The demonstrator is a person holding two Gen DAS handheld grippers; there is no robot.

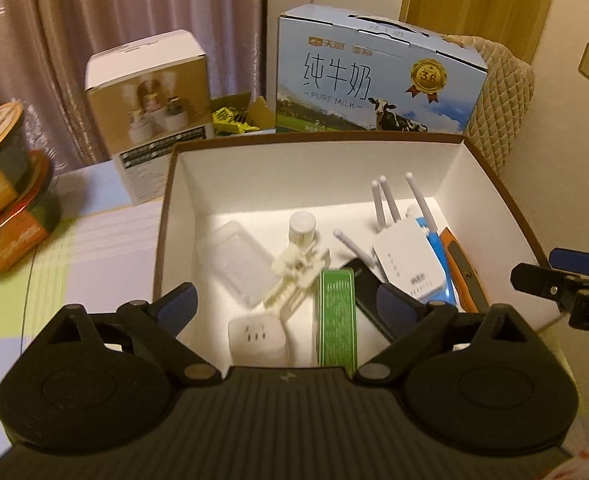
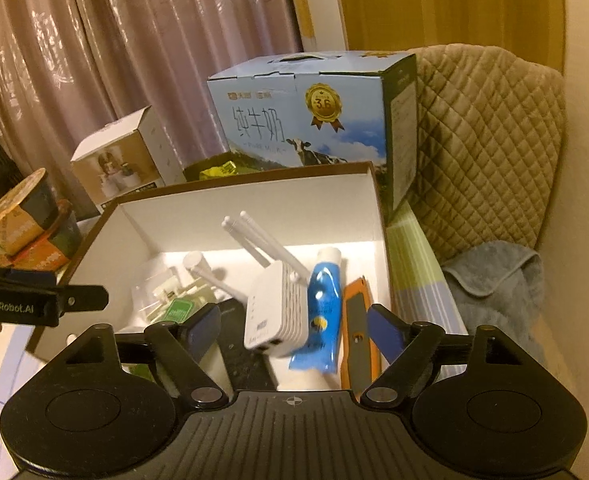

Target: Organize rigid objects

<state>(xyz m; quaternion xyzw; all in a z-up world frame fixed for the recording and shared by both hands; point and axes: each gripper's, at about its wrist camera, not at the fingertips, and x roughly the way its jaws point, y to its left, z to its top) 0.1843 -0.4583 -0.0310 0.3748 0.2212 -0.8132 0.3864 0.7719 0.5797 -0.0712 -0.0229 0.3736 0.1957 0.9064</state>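
Both grippers, left gripper (image 1: 288, 306) and right gripper (image 2: 294, 328), gape empty over one box (image 1: 494, 184) holding one four-antenna router (image 1: 408, 268).

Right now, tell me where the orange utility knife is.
Inside the white box, the orange utility knife lies along the right wall, beside the blue tube.

The table (image 1: 94, 232) wears a cloth checked in pale green, lilac and white. At its middle stands an open box (image 1: 166, 208) with a brown rim and white walls. Far left of it sits a white and gold carton (image 1: 150, 96), and at the left edge a stack of round cups (image 1: 2, 184). Behind the box, on the far side, a blue milk carton (image 1: 378, 76) stands upright, with a small open cardboard tray of yellow packets (image 1: 234, 114) between the two cartons.
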